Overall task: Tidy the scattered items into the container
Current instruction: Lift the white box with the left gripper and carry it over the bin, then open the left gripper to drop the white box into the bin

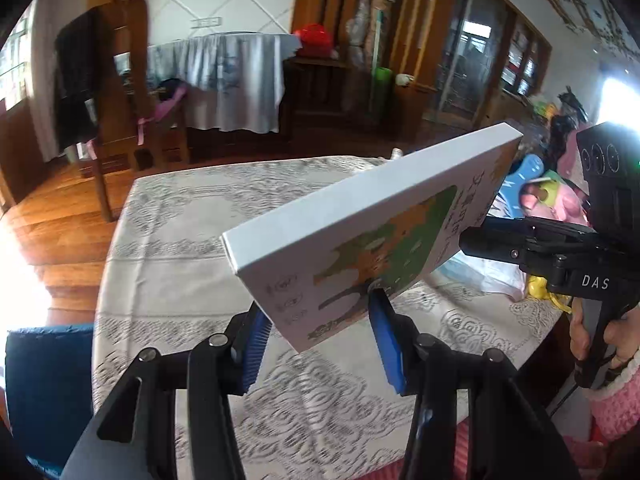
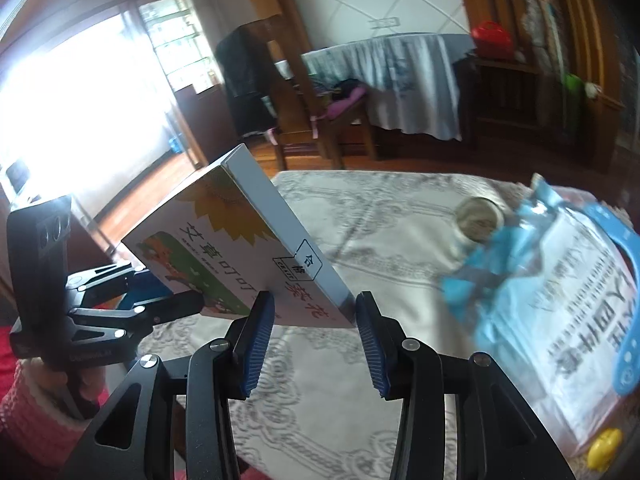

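A flat white box [image 1: 340, 240] printed with a green and orange picture and a sunflower hangs tilted above the table, held at both ends. In the left wrist view my left gripper [image 1: 320, 308] is shut on its near corner, blue pads pressing both faces. My right gripper [image 1: 472, 242] comes in from the right and clamps the printed face's far edge; a hand in a pink sleeve [image 1: 616, 400] holds it. In the right wrist view the box [image 2: 248, 240] sits edge-on between the pads of my right gripper [image 2: 315, 302], and my left gripper [image 2: 160, 286] grips it from the left.
The table wears a grey lace-patterned cloth [image 1: 180, 240]. A blue and white plastic bag [image 2: 560, 300] lies at the right with a glass jar [image 2: 476, 220] beside it and a small yellow thing [image 2: 604, 448]. A wooden chair [image 1: 120, 100] stands beyond the table; something dark blue [image 1: 48, 380] sits by its left edge.
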A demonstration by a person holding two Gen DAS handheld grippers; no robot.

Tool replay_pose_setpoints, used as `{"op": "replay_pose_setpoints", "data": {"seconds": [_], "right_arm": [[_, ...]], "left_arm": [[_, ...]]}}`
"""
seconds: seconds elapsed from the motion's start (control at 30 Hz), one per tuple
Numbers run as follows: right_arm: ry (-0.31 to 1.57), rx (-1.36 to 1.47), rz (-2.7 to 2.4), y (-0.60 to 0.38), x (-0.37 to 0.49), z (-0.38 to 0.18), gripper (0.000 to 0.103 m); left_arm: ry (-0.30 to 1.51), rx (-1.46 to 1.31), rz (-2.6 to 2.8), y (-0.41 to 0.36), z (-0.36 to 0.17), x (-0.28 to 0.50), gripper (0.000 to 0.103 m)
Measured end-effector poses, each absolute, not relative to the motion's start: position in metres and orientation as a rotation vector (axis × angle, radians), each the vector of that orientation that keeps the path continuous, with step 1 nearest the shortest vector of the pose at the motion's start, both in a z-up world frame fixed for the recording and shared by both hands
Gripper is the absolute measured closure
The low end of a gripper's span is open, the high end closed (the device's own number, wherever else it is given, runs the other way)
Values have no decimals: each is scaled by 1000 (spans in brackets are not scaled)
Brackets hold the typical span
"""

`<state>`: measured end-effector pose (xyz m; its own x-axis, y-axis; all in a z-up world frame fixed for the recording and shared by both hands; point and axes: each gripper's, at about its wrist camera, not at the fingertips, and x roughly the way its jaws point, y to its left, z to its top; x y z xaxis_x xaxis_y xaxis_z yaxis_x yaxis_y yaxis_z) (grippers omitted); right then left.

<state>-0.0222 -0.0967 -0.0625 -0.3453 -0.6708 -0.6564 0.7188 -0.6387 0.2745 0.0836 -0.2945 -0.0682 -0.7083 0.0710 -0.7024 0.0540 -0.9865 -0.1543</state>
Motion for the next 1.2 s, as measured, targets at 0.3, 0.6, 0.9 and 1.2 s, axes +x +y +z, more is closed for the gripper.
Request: {"op": "replay_pose_setpoints", "data": {"seconds": [0.3, 0.6, 0.9, 1.2], "right_arm": [[211, 886, -1852, -219, 36, -64, 61], [333, 819, -1658, -350, 110, -82, 61], [394, 841, -1538, -454, 151, -123, 61], [449, 903, -1493, -528, 147, -180, 61]], "left_arm": [[-420, -1251, 3063, -392, -79, 178, 55], [-623, -1305, 3228, -482, -100, 272, 55], [-793, -1412, 3298, -558, -141, 322, 55], [-945, -1540, 3247, -621, -200, 328, 55]]}}
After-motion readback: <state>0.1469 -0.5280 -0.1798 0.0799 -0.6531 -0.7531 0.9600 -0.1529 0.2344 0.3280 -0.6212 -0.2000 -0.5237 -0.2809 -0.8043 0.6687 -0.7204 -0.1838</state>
